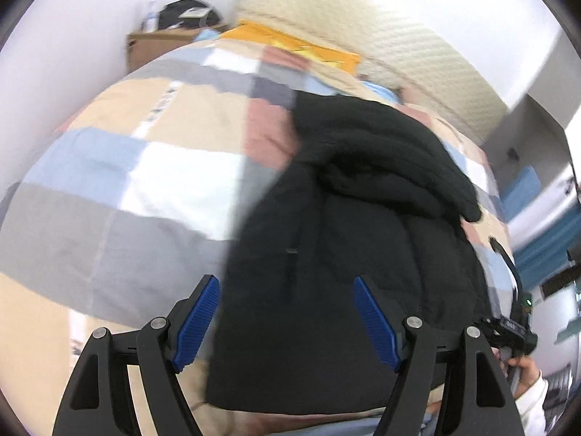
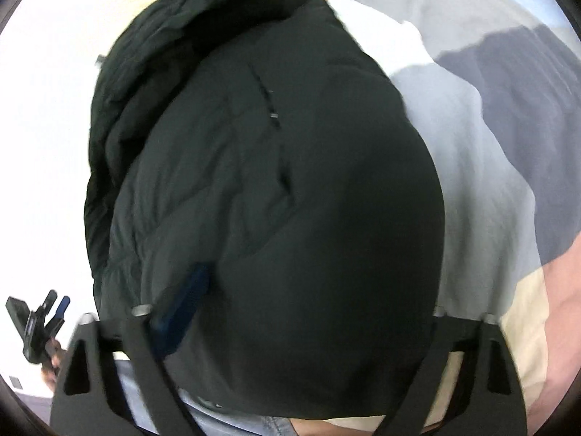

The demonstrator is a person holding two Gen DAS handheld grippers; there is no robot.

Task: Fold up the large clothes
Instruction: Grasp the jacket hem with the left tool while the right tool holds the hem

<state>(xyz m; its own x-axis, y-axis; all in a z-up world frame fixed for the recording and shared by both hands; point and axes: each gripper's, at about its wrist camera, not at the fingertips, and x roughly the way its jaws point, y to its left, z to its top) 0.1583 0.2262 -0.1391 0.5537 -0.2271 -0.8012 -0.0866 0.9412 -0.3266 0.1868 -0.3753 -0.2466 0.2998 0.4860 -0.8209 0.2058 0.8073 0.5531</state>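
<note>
A black padded jacket (image 1: 345, 218) lies bunched on a patchwork quilt (image 1: 127, 181), hood and sleeves heaped at its far end. My left gripper (image 1: 285, 279) hovers open over the jacket's near left edge, and its blue pads (image 1: 198, 321) touch nothing. In the right wrist view the jacket (image 2: 272, 181) bulges up between the fingers of my right gripper (image 2: 312, 283). Its left pad (image 2: 181, 309) presses into the fabric; the right pad is hidden behind the bulge. The right gripper (image 1: 508, 330) also shows at the jacket's right edge, and the left gripper (image 2: 40, 323) at lower left.
The quilt (image 2: 472, 127) covers a bed with a cream padded headboard (image 1: 363, 36) and a yellow pillow (image 1: 297, 41). A wooden nightstand (image 1: 163, 41) carrying a black bag (image 1: 189, 12) stands at the far left. Blue shelving (image 1: 537, 247) is at the right. A hand (image 1: 526, 367) holds the right gripper.
</note>
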